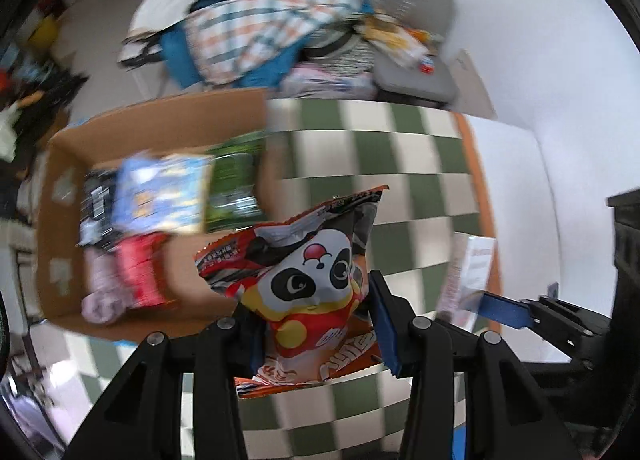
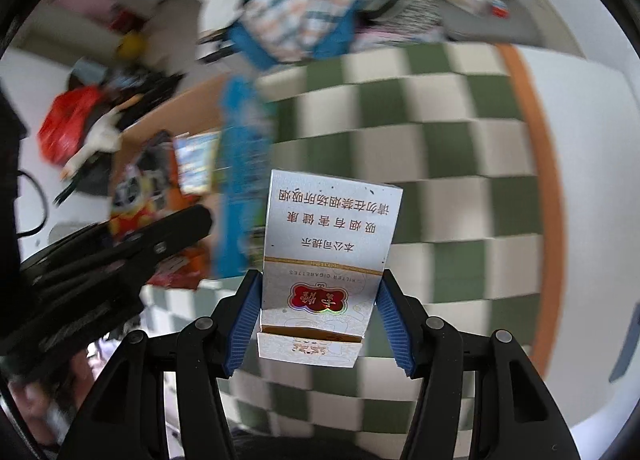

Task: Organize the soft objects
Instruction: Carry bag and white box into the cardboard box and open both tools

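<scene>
My left gripper (image 1: 316,324) is shut on an orange snack bag with a panda (image 1: 308,280) and holds it above the green checked cloth (image 1: 380,147), just right of an open cardboard box (image 1: 160,127). The box holds a blue packet (image 1: 164,191), a green packet (image 1: 236,183), a red packet and a pale soft roll. My right gripper (image 2: 318,316) is shut on a white cigarette pack (image 2: 328,256). It also shows at the right of the left wrist view (image 1: 504,308). The left gripper shows at the left of the right wrist view (image 2: 120,256).
A pile of plaid and blue clothes (image 1: 256,23) and a grey cushion (image 1: 416,35) with snack packets lie beyond the cloth's far edge. The cloth has an orange border (image 2: 540,163) on the right. Red and black clutter (image 2: 72,127) lies on the floor at left.
</scene>
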